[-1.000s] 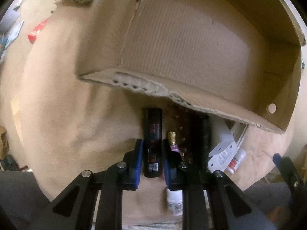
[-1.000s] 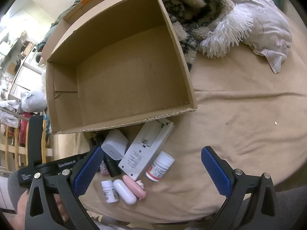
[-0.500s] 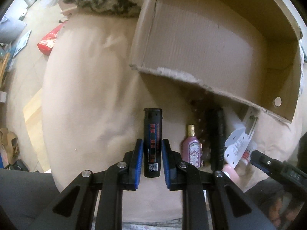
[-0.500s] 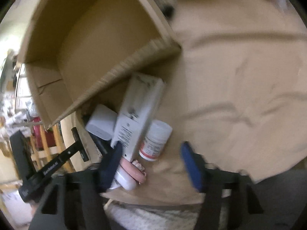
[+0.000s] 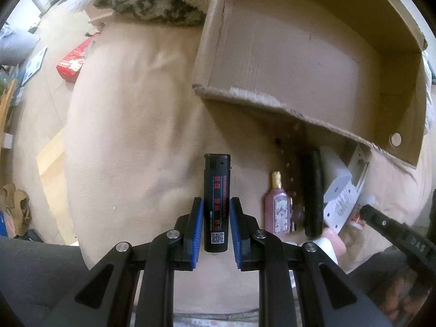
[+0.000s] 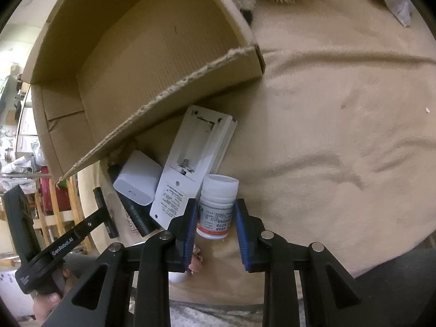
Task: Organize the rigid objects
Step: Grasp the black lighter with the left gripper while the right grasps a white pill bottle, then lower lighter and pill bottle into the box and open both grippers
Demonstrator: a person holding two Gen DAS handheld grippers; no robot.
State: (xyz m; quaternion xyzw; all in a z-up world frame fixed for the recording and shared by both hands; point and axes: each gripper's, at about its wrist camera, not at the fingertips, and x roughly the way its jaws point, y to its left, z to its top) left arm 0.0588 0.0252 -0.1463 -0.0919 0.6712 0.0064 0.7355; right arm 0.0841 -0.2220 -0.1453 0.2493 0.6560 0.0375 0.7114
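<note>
My left gripper (image 5: pixel 216 207) is shut on a black lighter (image 5: pixel 217 188) with red print and holds it above the beige blanket, left of the open cardboard box (image 5: pixel 299 54). My right gripper (image 6: pixel 215 207) has closed around a white pill bottle (image 6: pixel 218 201) with a red-edged label, its pads against both sides. Beside the bottle lie a white remote (image 6: pixel 190 169), a white charger block (image 6: pixel 137 181) and a black cylinder (image 6: pixel 136 215). A pink perfume bottle (image 5: pixel 277 207) and the black cylinder (image 5: pixel 313 190) show in the left wrist view.
The cardboard box (image 6: pixel 152 54) stands empty on the bed, its torn front wall next to the pile. A furry throw (image 5: pixel 152 2) lies behind it. A red packet (image 5: pixel 72 60) is on the floor at left. The beige blanket (image 6: pixel 340 136) spreads to the right.
My left gripper has lifted the lighter back and left, away from the box. My right gripper has dropped to the pile and closed from wide open onto the pill bottle.
</note>
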